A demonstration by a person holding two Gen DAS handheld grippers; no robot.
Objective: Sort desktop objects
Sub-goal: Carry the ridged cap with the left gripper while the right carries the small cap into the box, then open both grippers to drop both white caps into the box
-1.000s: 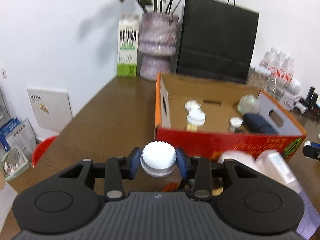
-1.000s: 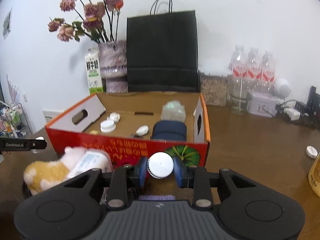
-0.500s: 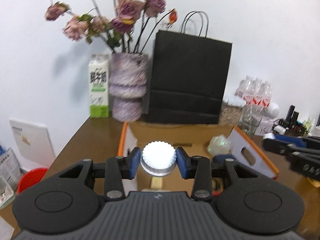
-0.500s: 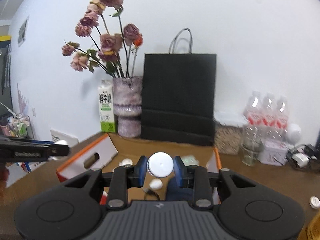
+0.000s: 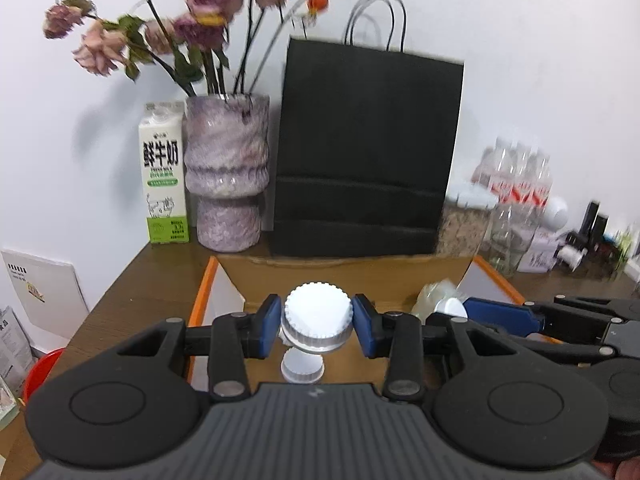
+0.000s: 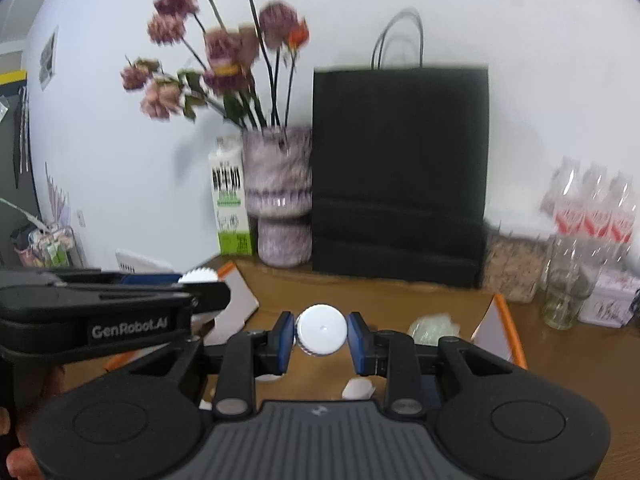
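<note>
My left gripper (image 5: 318,326) is shut on a white ribbed jar lid (image 5: 317,318), held above the open cardboard box (image 5: 204,292). My right gripper (image 6: 322,338) is shut on a smaller white bottle cap (image 6: 321,335), also over the box (image 6: 502,322). Each gripper shows in the other's view: the right gripper (image 5: 460,308) at the right of the left wrist view, the left gripper (image 6: 198,278) at the left of the right wrist view. On the box floor lie another white lid (image 5: 302,366), a white cap (image 6: 358,388) and a crumpled clear wrapper (image 6: 434,326).
Behind the box stand a black paper bag (image 5: 366,148), a purple vase of dried flowers (image 5: 226,176) and a milk carton (image 5: 164,174). Water bottles (image 6: 588,204), a glass (image 6: 566,280) and a jar of grain (image 6: 512,272) crowd the back right. A hand (image 6: 16,456) shows at lower left.
Both grippers have risen and moved forward from the box's front side to above its inside, each keeping its lid. The two grippers have drawn close together.
</note>
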